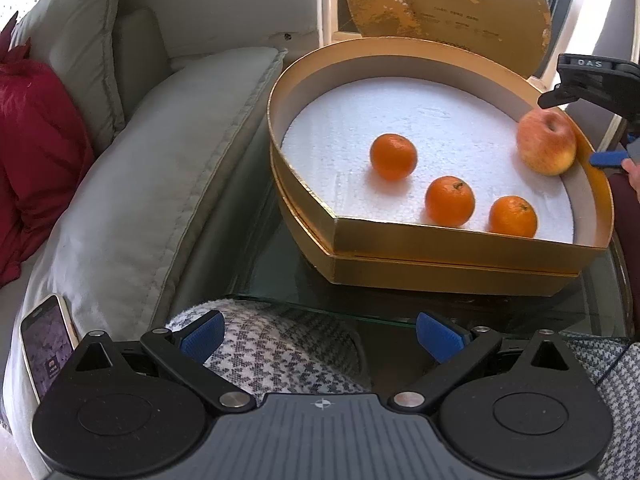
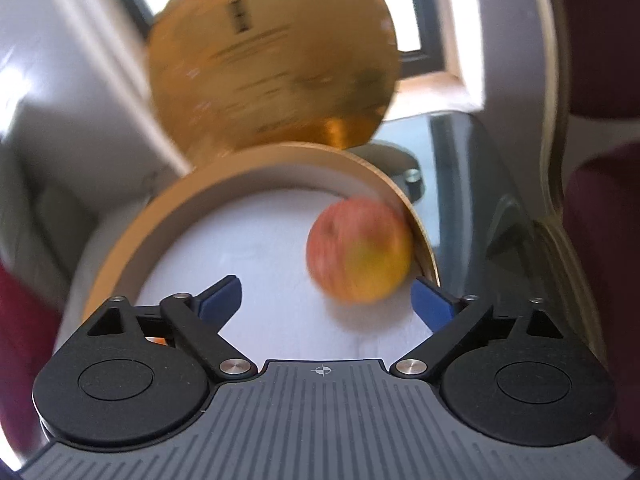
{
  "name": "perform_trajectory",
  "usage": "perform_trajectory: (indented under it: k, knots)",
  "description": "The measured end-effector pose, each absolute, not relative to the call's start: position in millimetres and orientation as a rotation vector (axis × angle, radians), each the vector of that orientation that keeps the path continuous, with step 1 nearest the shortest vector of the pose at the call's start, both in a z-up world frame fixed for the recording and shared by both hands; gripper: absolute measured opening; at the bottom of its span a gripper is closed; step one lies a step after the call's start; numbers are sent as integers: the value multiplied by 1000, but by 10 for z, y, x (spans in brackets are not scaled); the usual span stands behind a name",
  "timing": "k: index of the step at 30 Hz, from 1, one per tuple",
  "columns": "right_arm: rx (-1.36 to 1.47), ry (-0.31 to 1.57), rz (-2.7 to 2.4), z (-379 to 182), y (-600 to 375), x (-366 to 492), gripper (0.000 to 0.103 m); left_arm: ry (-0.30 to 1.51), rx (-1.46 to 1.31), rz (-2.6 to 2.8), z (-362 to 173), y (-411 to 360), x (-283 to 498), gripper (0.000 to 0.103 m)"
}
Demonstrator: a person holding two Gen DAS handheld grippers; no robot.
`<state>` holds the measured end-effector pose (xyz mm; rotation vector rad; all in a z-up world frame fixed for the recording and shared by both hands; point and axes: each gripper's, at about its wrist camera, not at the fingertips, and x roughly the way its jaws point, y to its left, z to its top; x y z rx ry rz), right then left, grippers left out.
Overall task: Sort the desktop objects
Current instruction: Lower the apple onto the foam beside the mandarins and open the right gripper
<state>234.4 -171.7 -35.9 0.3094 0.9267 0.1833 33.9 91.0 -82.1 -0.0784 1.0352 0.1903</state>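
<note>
Right hand-held gripper [image 2: 326, 300]: jaws spread wide, nothing between the blue pads; the apple [image 2: 359, 249] lies just ahead of them, clear of both, resting against the inner wall of the gold box [image 1: 452, 236]. The picture from this wrist is blurred.
Left hand-held gripper [image 1: 320, 336]: jaws wide and empty, hanging over a houndstooth-clad knee [image 1: 280, 356] at the near edge of the glass table [image 1: 480, 308], well apart from the fruit.
Apple, handling: I judge it firm, smooth-skinned and the heaviest piece here; round, so it may roll on the foam. Take it across its widest part, pads on opposite cheeks, away from the stem dimple.
Tangerines [image 1: 450, 201]: three, loose on the white foam liner [image 1: 360, 120], apart from one another. Likely light, with soft, yielding peel, so a gentle squeeze across the middle suits them.
Box: thin card walls, likely to dent under pressure; stacked on a second gold box.
Writing: "DAS" on the right hand-held gripper's black body as the left wrist sees it; the upright gold lid [image 1: 448, 4] carries dark printed lines too small to read.
Beside: phone [image 1: 48, 344] lying on the grey sofa cushion [image 1: 140, 200].
</note>
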Motion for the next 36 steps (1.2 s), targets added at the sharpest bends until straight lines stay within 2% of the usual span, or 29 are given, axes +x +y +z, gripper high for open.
perform_trajectory:
  k: [4,18,21,23,36]
  knots:
    - [410,975,96,-471,-1701,2566,99,1045,-88,201,-844,964,367,102]
    - [114,1113,-132,-605,-1079,3092,99,1069,-136,166,-953,1070,410,102]
    - [13,1145,-150,-670,-976,3112,94,1066,-142,170,-959,1107,406,102]
    - [-19,1149,-156,-691,-970,3105,85,1067,-148,176,-966,1128,397,102]
    - [55,1143,34,-540,-1031,2754,83,1046,-133,157,-883,1058,349,102]
